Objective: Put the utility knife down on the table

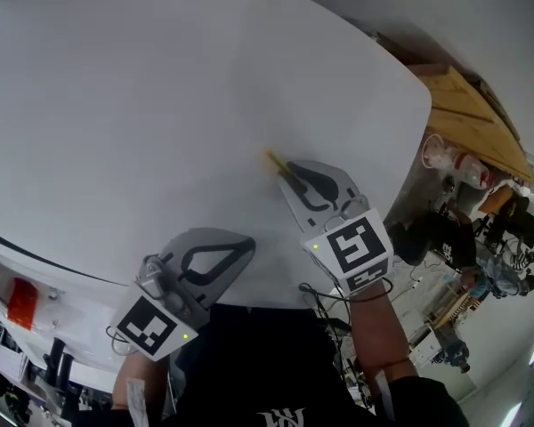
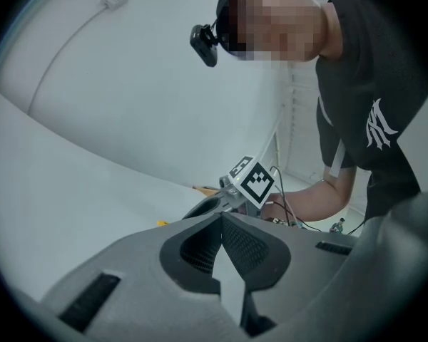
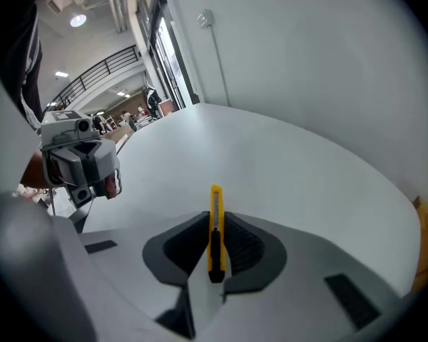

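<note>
The right hand-held gripper (image 3: 214,228) pinches the yellow utility knife (image 3: 215,206) over the white table (image 1: 160,105). In the right gripper view the knife's long axis runs 6 to 12 o'clock (free end at 12). The left hand-held gripper (image 2: 221,219) is pressed together, empty.

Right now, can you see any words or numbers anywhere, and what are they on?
"NY": white letters on the person's black shirt.
Left marker cube and right marker cube: square patterns only, no letters.
Utility knife: no readable print.
Orange patch, head view's left edge: too blurred to read.
</note>
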`<control>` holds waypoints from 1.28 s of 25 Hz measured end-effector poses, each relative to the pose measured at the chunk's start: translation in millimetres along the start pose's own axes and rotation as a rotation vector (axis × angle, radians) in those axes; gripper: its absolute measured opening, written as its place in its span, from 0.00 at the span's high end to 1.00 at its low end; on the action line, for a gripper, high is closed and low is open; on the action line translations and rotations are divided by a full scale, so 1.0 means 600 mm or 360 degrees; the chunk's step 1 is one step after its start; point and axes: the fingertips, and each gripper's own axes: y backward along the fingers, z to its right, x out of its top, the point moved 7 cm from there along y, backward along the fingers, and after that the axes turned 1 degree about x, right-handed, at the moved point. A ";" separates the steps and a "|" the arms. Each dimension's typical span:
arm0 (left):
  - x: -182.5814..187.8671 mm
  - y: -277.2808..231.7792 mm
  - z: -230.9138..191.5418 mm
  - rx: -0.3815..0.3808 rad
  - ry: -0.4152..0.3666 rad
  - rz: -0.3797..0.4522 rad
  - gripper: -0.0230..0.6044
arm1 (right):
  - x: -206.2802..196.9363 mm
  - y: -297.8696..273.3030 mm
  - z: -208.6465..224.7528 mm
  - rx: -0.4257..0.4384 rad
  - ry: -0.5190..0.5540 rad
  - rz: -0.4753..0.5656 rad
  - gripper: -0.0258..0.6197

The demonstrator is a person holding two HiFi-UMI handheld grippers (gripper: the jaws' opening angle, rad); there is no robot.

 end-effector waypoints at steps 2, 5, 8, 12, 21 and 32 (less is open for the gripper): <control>-0.002 0.002 0.000 -0.0010 0.0010 0.0003 0.96 | 0.003 -0.005 -0.003 -0.0009 0.0032 -0.0020 0.88; -0.003 0.002 -0.003 -0.0019 0.0024 0.0003 0.96 | 0.006 -0.012 -0.004 -0.0021 0.0068 -0.0050 0.88; -0.003 0.003 -0.005 -0.0029 0.0019 0.0006 0.96 | 0.005 -0.018 -0.006 -0.0031 0.0092 -0.0086 0.88; -0.004 0.007 -0.009 -0.0035 0.0028 0.0014 0.96 | 0.006 -0.021 -0.009 -0.0050 0.0130 -0.0119 0.87; -0.005 0.013 -0.002 -0.0043 0.0010 0.0031 0.96 | 0.009 -0.027 -0.019 -0.0106 0.0208 -0.0209 0.87; -0.012 0.034 0.013 0.0015 0.0007 0.0025 0.96 | 0.044 0.044 -0.043 -0.0158 0.0187 0.0062 0.87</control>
